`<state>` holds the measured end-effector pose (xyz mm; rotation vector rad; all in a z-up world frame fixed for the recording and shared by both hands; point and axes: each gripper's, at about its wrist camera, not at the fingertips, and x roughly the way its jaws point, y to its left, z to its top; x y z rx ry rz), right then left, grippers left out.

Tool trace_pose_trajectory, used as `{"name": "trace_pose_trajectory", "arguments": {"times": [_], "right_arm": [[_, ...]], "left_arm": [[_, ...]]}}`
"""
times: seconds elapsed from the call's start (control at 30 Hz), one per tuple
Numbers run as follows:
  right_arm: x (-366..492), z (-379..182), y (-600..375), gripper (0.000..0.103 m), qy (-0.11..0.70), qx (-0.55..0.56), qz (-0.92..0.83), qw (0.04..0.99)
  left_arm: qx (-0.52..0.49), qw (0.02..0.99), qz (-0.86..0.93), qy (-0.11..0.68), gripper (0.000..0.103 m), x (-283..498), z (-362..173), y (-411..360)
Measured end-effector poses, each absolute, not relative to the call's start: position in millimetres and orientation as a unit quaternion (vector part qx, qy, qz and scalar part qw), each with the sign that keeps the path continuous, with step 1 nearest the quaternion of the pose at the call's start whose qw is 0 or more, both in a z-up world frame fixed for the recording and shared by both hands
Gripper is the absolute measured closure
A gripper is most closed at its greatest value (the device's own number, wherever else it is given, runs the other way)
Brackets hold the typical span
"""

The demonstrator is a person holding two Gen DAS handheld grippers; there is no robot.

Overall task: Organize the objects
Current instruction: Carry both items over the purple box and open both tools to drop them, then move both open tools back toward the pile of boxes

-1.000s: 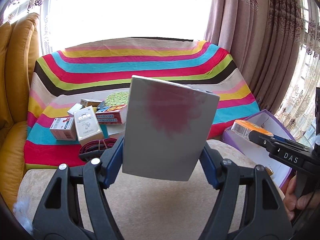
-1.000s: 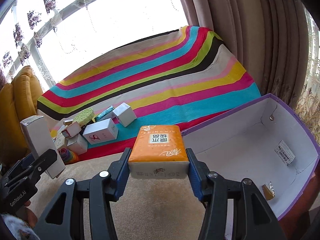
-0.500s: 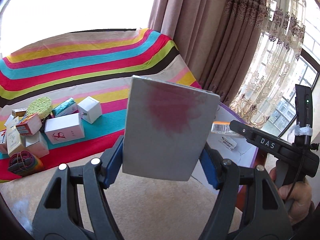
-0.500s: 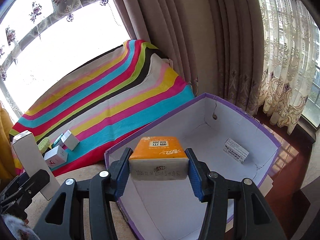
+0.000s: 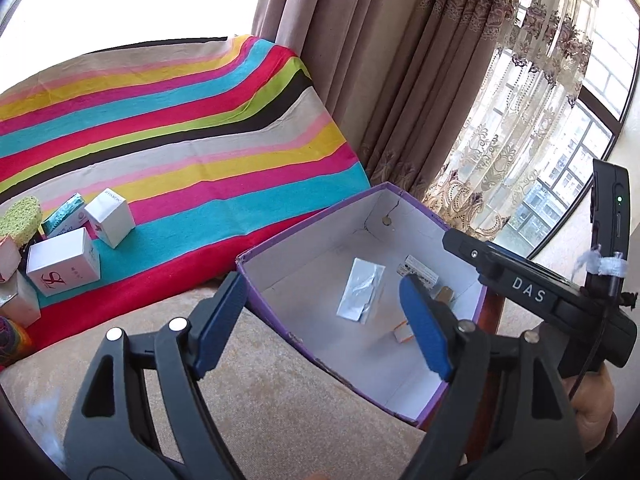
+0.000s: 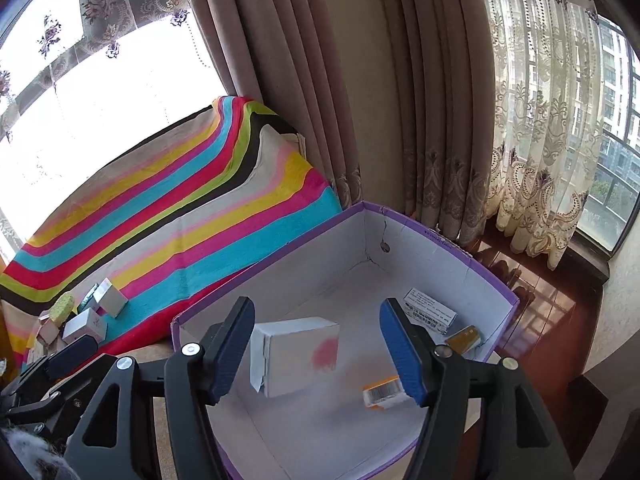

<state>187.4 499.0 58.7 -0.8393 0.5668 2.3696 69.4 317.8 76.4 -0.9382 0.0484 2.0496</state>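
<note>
By the curtained window, a striped blanket (image 6: 192, 216) drapes the couch beside a purple-rimmed box (image 6: 460, 248), where a white carton (image 6: 296, 356) with a pink blotch and an orange pack (image 6: 382, 392) lie inside, below the left gripper (image 5: 324, 320) and right gripper (image 6: 316, 344), both opening with nothing between their jaws.

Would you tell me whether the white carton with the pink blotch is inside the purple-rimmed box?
Inside: the white carton with the pink blotch lies within the purple-rimmed box, touching neither gripper.
</note>
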Motion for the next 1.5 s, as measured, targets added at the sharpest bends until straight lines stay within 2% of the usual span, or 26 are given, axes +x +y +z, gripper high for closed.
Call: {"name": "trace_pose_trajectory", "arguments": {"times": [0.4, 1.5], "right_arm": [[173.0, 59.8, 474.8, 0.029, 0.201, -0.328, 0.889, 0.249], [111.6, 74.1, 366.3, 0.027, 0.115, -0.371, 0.91, 0.144]], "left_arm": [[-0.371, 0.392, 0.842, 0.0, 0.022, 58.8, 78.8, 275.6], [-0.38, 0.212, 0.888, -0.148, 0.022, 6.2, 64.5, 48.9]]}}
